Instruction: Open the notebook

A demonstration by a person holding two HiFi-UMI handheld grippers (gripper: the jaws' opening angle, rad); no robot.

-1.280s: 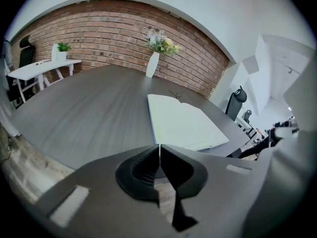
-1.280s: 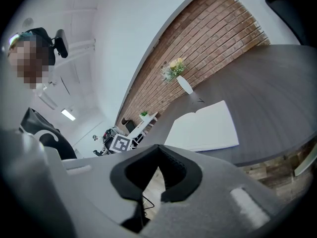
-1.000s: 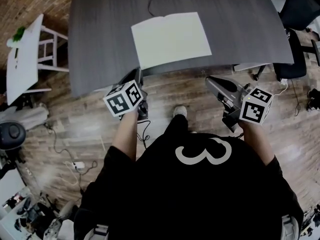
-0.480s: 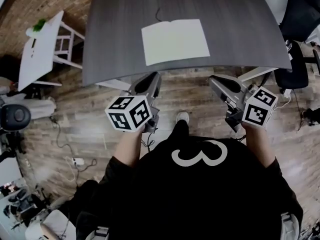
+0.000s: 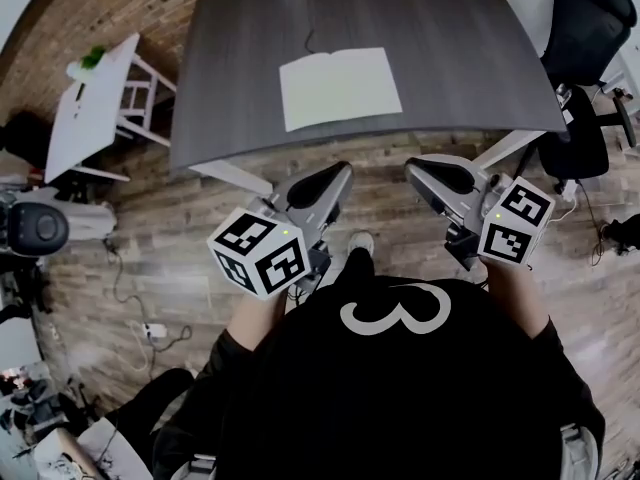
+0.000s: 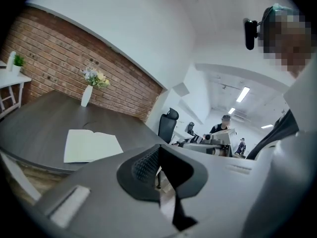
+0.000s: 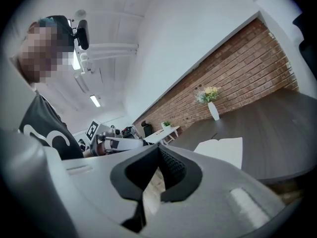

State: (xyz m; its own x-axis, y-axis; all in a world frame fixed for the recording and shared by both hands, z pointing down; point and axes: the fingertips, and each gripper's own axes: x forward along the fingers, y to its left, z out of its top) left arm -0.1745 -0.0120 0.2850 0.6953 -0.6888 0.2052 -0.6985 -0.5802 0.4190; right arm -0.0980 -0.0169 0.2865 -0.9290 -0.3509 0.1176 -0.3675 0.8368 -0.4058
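The notebook [image 5: 340, 88] lies open and flat on the dark grey table [image 5: 470, 58], its pale pages up; it also shows in the left gripper view as the notebook [image 6: 91, 145] and in the right gripper view as the notebook [image 7: 223, 150]. My left gripper [image 5: 335, 176] hangs in front of the table's near edge, over the wooden floor, its jaws closing to a full shut with nothing between them [image 6: 158, 167]. My right gripper [image 5: 425, 173] is beside it, also off the table, shut and empty [image 7: 158, 170]. Neither touches the notebook.
A white vase with flowers [image 6: 86, 95] stands at the table's far side by the brick wall. A white side table [image 5: 95, 118] with a small plant is at the left, a black office chair [image 5: 590, 28] at the right. Cables lie on the floor [image 5: 150, 328].
Both grippers have risen toward the head camera, the left one more, and drawn back from the table. The notebook has stayed open on the table.
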